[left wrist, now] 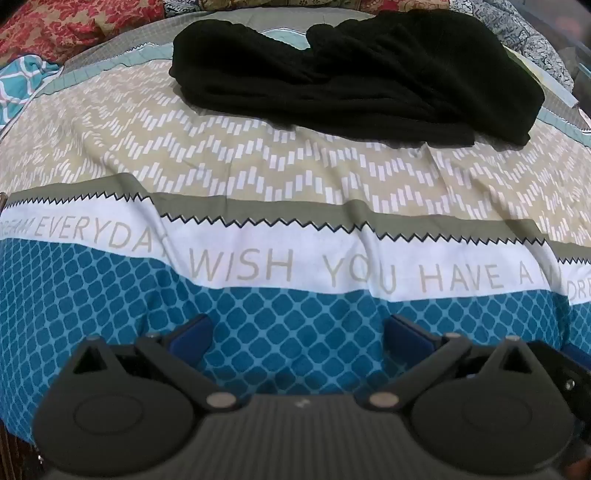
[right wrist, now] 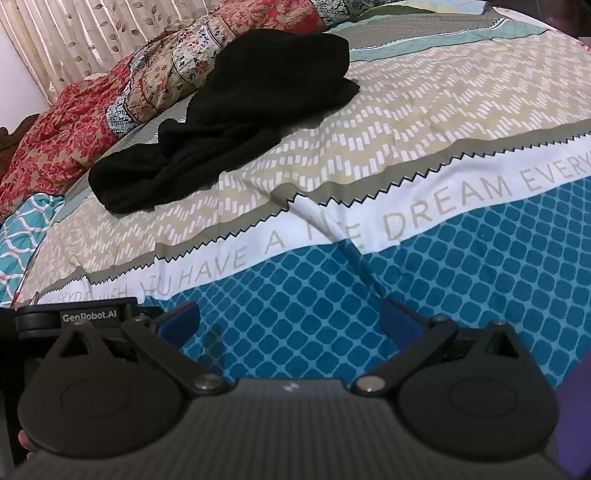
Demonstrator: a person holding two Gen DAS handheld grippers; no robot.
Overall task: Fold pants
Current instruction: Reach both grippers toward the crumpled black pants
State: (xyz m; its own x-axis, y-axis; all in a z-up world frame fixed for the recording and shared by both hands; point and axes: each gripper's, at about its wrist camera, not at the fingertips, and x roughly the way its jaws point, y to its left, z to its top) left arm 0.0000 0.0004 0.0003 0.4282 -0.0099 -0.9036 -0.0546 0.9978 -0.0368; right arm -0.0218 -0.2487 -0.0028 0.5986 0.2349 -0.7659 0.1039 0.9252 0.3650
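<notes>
Black pants (left wrist: 354, 77) lie bunched in a loose heap on the far part of the bed, on the beige zigzag band of the sheet. They also show in the right wrist view (right wrist: 236, 114), at the upper left. My left gripper (left wrist: 297, 332) is open and empty, well short of the pants, over the blue lattice band. My right gripper (right wrist: 291, 321) is open and empty, also over the blue band, far from the pants. Its blue fingertips (right wrist: 399, 319) stand wide apart.
The bed sheet (left wrist: 258, 266) has a white band with grey lettering. A red floral quilt (right wrist: 74, 122) is heaped along the far side behind the pants. A teal patterned pillow (right wrist: 22, 236) lies at the left. A curtain (right wrist: 92, 33) hangs behind.
</notes>
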